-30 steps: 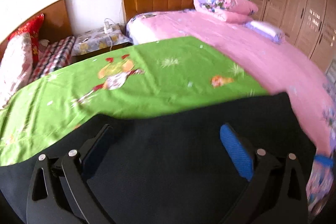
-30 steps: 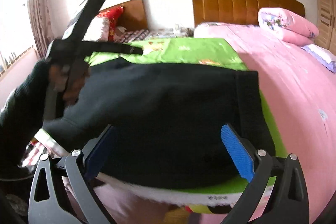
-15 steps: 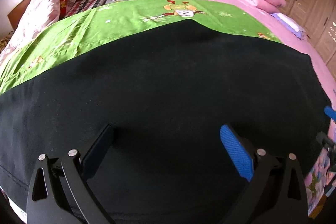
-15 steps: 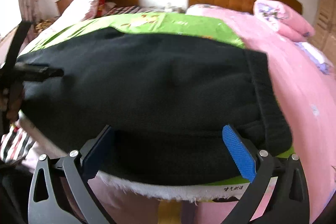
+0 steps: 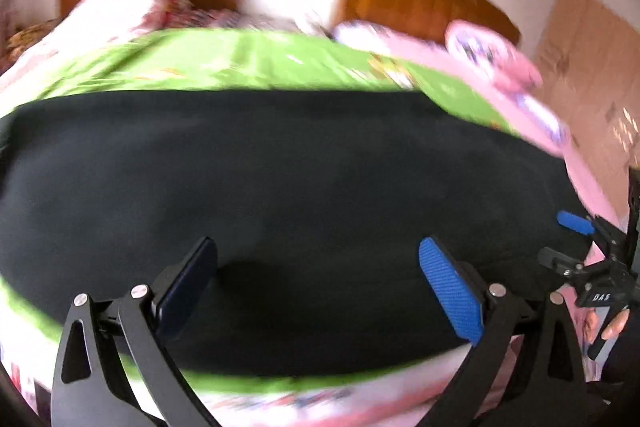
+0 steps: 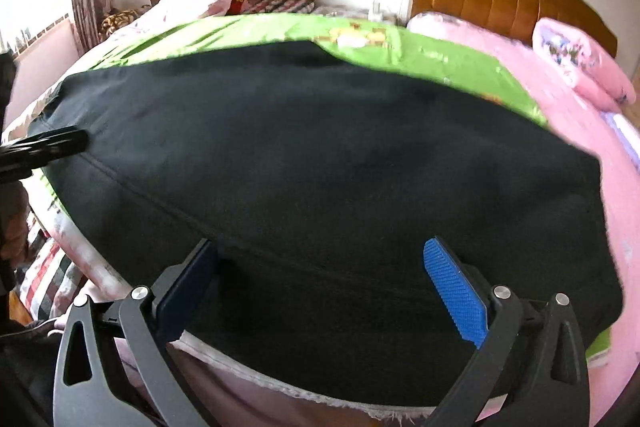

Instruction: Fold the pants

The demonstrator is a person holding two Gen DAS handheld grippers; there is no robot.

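Left gripper (image 5: 318, 281) hovers w/ jaws spread wide over the near-left part of the black pants (image 5: 280, 195), grasping nothing. The pants lie flat across a green sheet (image 6: 420, 55) on the bed (image 6: 600, 163), near its front edge. Right gripper (image 6: 320, 279) is likewise spread & holding nothing, over the pants' near-right part.
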